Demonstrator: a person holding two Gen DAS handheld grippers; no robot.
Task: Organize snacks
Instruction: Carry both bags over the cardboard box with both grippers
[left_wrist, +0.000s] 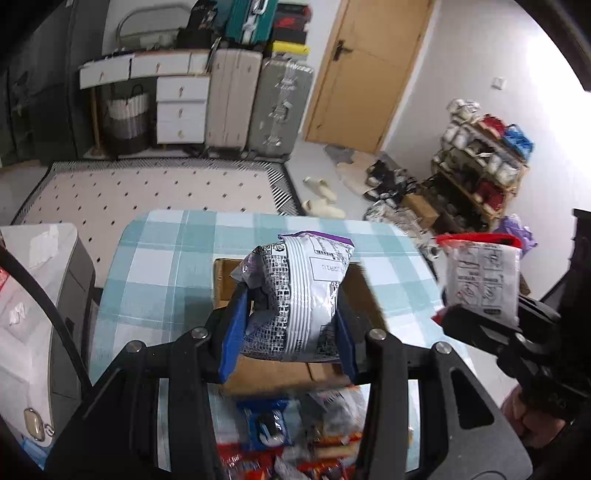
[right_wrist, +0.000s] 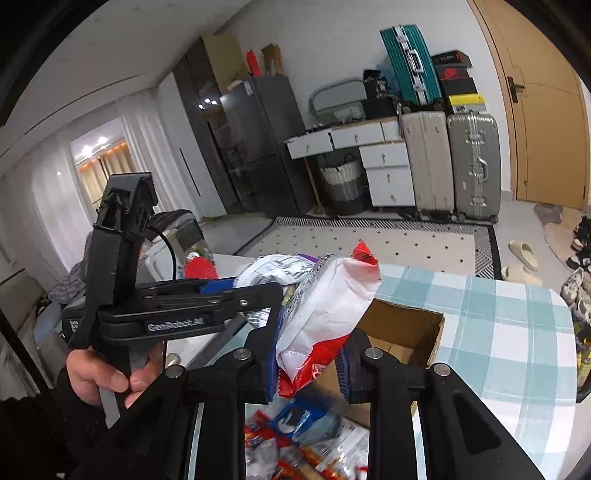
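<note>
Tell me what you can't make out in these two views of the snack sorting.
- Cardboard box interior: left wrist view, hidden by the purple-edged bag in the left gripper.
- Snack pile: right wrist view, blurred, cut off by the bottom edge.
- Red-edged bag print: right gripper shows mostly its blank side.
</note>
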